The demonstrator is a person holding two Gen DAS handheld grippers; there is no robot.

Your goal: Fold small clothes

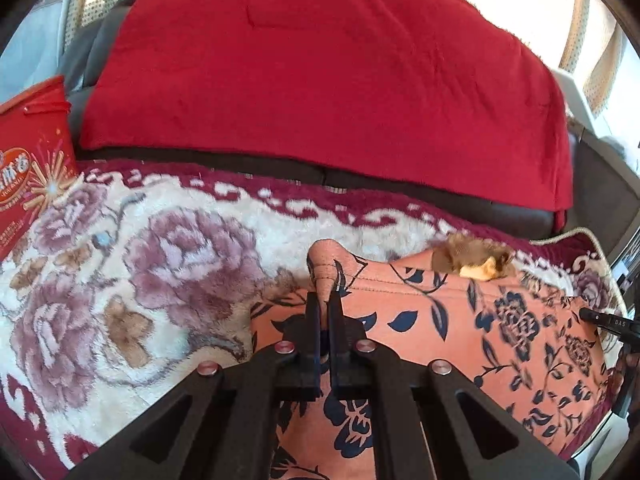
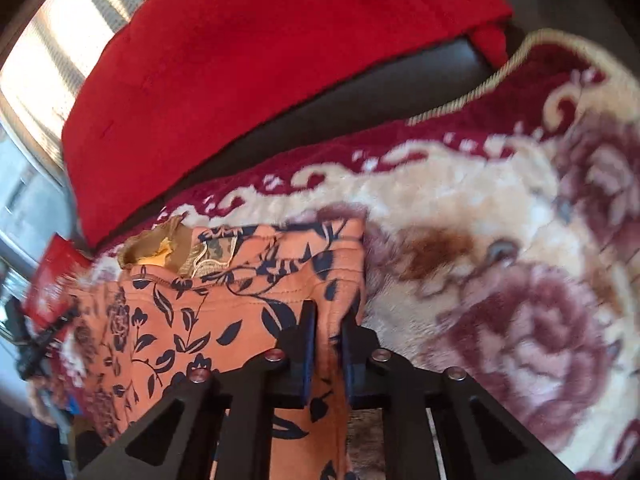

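A small orange garment with dark blue flowers (image 1: 460,320) lies on a plush floral blanket (image 1: 140,272); it has a brown furry collar (image 1: 472,258). My left gripper (image 1: 325,300) is shut on the garment's left shoulder edge, which stands up in a fold between the fingers. In the right wrist view the same garment (image 2: 192,312) lies to the left, collar (image 2: 160,248) at the top. My right gripper (image 2: 329,320) is shut on its right edge, cloth pinched between the fingers. The right gripper's tip (image 1: 600,318) shows at the garment's right side in the left wrist view.
A red plush blanket (image 1: 320,72) drapes the dark sofa back (image 1: 500,208) behind. A red snack bag (image 1: 32,160) stands at the left, also seen in the right wrist view (image 2: 56,284). The floral blanket's corded edge (image 2: 480,84) runs along the far right.
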